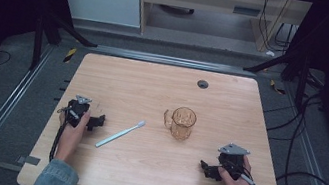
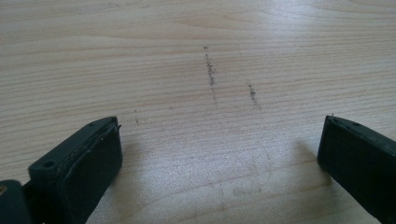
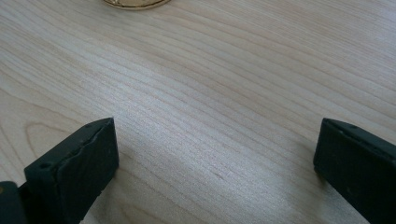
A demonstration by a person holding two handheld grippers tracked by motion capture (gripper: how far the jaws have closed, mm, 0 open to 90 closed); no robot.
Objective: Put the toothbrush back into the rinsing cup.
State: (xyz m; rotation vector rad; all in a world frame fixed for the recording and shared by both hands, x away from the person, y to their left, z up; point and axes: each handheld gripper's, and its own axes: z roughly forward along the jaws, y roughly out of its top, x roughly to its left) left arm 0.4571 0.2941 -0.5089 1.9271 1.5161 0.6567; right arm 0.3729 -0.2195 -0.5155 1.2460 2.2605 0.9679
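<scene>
A clear amber cup (image 1: 183,122) with a handle on its left stands upright near the middle of the wooden table (image 1: 164,80). A pale toothbrush (image 1: 120,134) lies flat to its left, head toward the cup. My left gripper (image 1: 99,121) rests on the table left of the toothbrush, pointing right, jaws wide apart over bare wood (image 2: 219,130). My right gripper (image 1: 203,167) rests near the front right, pointing left, open with nothing between its jaws (image 3: 217,140). The cup's amber base (image 3: 135,3) shows at the top edge of the right gripper view.
A small dark round grommet (image 1: 203,84) sits in the tabletop at the back. Faint dark scuff marks (image 2: 211,74) streak the wood ahead of the left gripper. Black cables (image 1: 295,145) trail on the floor to the right of the table.
</scene>
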